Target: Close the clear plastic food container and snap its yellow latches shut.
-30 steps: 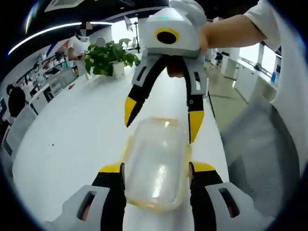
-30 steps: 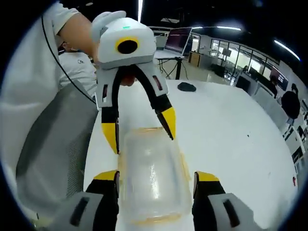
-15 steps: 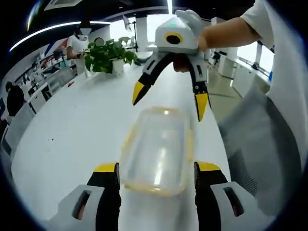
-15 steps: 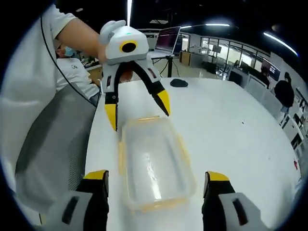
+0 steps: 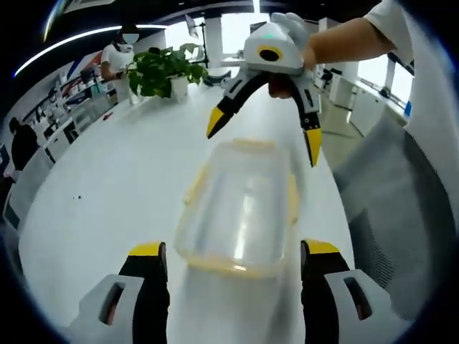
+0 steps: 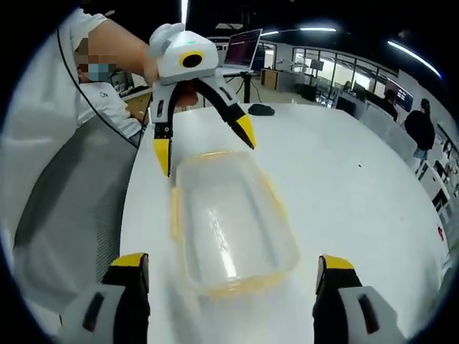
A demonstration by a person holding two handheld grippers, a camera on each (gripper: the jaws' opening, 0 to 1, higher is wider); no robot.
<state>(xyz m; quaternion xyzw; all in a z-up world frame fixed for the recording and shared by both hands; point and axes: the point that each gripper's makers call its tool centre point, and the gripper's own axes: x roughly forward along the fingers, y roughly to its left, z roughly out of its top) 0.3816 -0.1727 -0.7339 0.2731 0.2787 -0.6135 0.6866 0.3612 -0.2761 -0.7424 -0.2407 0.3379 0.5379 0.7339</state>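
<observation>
The clear plastic food container (image 5: 240,208) lies on the white table (image 5: 107,186) with its lid on and yellow latches (image 5: 292,198) along its edges. In the left gripper view my left gripper (image 5: 233,251) stands open at the container's near end, its jaws apart from the sides. My right gripper (image 5: 264,136) hangs open above the far end, held by a hand. The right gripper view shows the same container (image 6: 229,222) from the opposite end: the right gripper (image 6: 231,261) is open and wide of it, and the left gripper (image 6: 204,145) is open beyond it.
A grey mesh chair (image 5: 387,215) stands against the table's edge beside the container; the right gripper view shows this chair (image 6: 64,201) too. A potted plant (image 5: 161,72) sits at one far end, a computer mouse (image 6: 262,109) and a laptop (image 6: 244,46) at the other. People stand in the background.
Both grippers have pulled back from the container and spread wider. Their jaws flanked the container's sides a second ago and now stand away from it.
</observation>
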